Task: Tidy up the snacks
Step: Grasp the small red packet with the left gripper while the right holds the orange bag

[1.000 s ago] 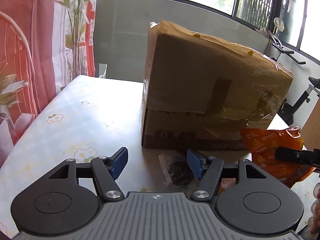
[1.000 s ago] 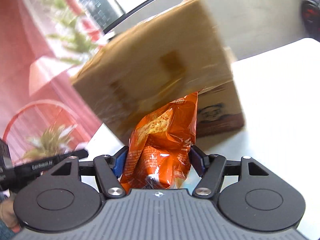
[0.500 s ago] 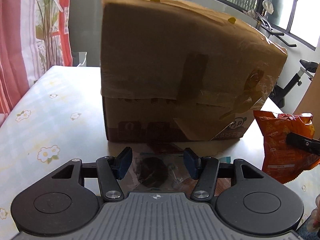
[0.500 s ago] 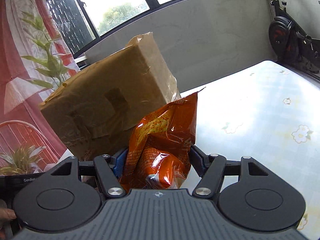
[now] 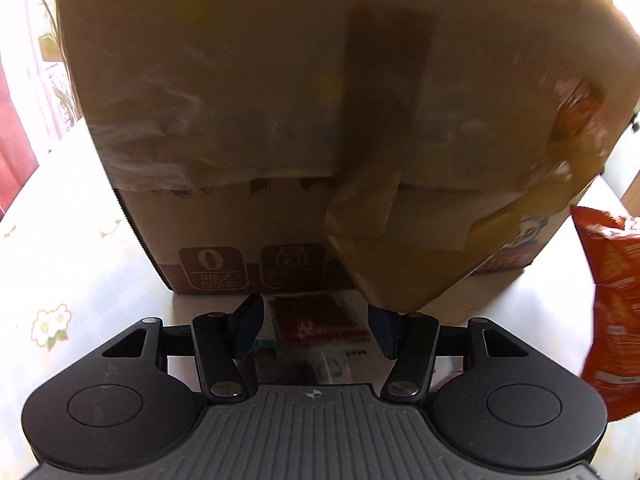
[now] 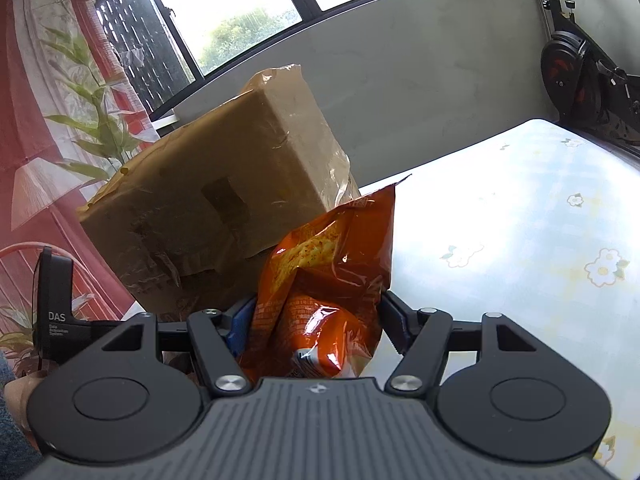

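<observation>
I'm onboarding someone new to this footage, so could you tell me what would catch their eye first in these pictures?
The big taped cardboard box fills the left wrist view, standing on the floral tablecloth. Next comes the shiny orange snack bag, upright and squeezed in the right gripper beside the box. Below the box, a small clear packet with a red label lies flat between the fingers of the left gripper, which do not touch it.

L gripper [image 5: 314, 326] jaws apart; R gripper [image 6: 318, 320] clamped.
</observation>
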